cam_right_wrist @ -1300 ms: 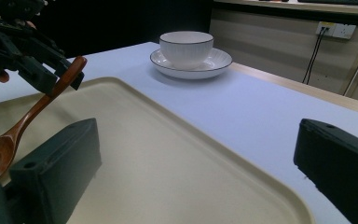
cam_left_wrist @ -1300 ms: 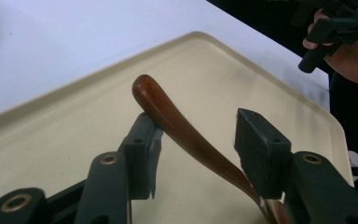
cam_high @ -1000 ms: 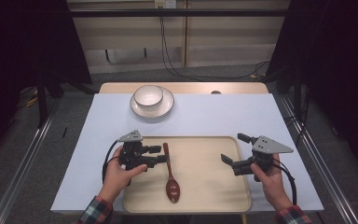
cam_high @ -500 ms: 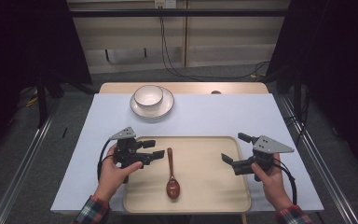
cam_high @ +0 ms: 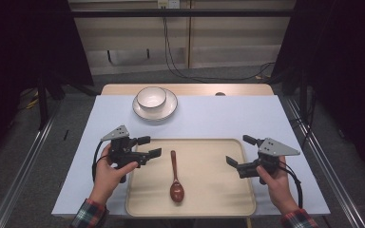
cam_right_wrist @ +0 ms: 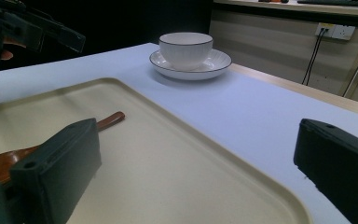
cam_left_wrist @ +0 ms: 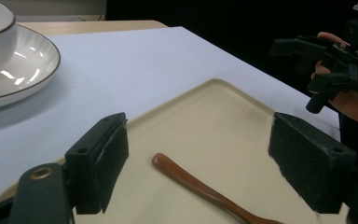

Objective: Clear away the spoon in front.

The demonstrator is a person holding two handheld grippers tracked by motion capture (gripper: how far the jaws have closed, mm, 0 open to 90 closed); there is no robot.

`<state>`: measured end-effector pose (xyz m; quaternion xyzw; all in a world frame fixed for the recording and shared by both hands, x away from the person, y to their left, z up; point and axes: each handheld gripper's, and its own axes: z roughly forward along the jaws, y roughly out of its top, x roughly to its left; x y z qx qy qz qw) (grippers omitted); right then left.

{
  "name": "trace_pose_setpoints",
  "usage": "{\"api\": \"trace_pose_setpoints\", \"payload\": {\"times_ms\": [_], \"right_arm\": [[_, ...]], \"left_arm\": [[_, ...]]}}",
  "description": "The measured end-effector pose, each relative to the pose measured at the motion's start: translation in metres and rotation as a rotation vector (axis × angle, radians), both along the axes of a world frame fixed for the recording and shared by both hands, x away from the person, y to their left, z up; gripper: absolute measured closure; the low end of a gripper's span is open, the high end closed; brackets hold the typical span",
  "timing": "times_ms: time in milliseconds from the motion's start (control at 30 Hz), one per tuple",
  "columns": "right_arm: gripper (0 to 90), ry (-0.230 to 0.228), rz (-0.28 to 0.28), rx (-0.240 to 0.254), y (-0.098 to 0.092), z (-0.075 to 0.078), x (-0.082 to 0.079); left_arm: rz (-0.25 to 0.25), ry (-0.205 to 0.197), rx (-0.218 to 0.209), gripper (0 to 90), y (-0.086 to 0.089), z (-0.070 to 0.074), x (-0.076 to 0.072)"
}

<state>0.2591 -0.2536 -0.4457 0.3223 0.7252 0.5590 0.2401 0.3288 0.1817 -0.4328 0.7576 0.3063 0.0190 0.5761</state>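
A brown wooden spoon point(cam_high: 174, 176) lies lengthwise on the beige tray point(cam_high: 209, 166), bowl end toward the person; its handle point(cam_left_wrist: 191, 182) point(cam_right_wrist: 109, 120) shows in both gripper views. My left gripper point(cam_high: 149, 147) is open over the tray's left edge, just left of the spoon's handle, holding nothing. My right gripper point(cam_high: 237, 150) is open over the tray's right edge, also holding nothing. A white bowl point(cam_high: 151, 98) sits on a white plate point(cam_high: 167, 110) at the back of the table.
The tray rests on a pale blue mat point(cam_high: 218, 116) covering most of the wooden table point(cam_high: 195, 89). Metal rails point(cam_high: 24, 161) run along both sides of the table. Cables hang on the wall behind.
My left gripper has drawn back to the left, away from the spoon's handle. The spoon lies a little further right on the tray. The right gripper has held still.
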Motion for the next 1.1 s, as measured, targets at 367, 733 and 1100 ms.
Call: {"api": "trace_pose_setpoints", "payload": {"times_ms": [367,733,1100], "right_arm": [[0.2,-0.003,-0.001,-0.003,-0.001,0.0,0.0],[0.2,-0.003,-0.006,0.001,-0.002,0.001,0.0],[0.2,0.001,-0.008,0.002,-0.002,0.001,0.0]], "left_arm": [[0.037,-0.037,-0.013,13.3,0.011,0.003,0.002],[0.061,-0.06,-0.014,9.9,0.023,0.004,0.005],[0.081,-0.065,-0.011,7.8,0.036,0.001,0.007]]}}
